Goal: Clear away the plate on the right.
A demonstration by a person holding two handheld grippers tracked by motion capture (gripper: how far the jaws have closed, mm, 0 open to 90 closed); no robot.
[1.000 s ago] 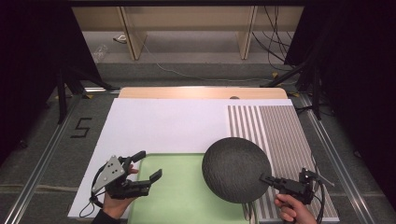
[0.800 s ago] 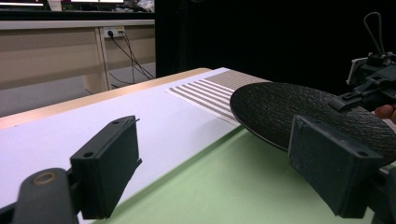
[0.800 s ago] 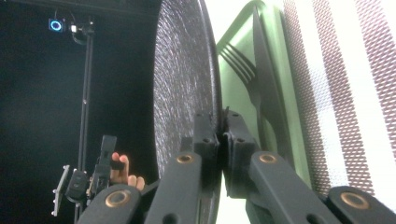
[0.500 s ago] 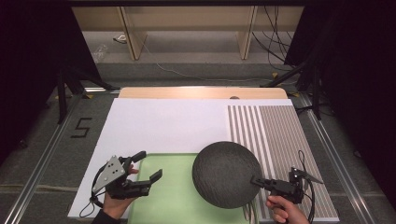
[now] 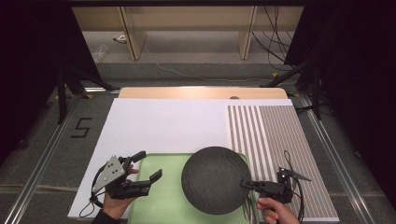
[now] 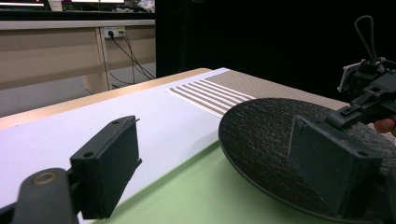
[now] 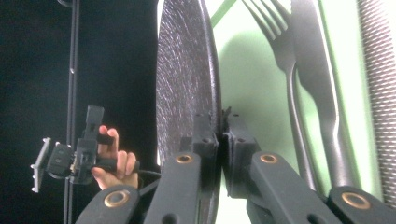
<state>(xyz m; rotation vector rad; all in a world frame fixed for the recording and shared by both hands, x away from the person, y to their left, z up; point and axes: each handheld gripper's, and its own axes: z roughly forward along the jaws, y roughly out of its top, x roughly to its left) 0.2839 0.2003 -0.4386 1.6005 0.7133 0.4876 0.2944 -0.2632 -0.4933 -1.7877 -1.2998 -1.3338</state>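
Right tongs [image 5: 246, 183] were clamped on the plate [image 5: 215, 185] rim, left tongs [image 5: 148, 167] apart and empty; such a thin edge hold risked the plate slipping onto the fork [image 7: 280, 70] beneath.

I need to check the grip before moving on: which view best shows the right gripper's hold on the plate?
The right gripper view: its jaws close on the plate rim. The high view shows the right gripper at the plate's edge; the left gripper view shows it far off.
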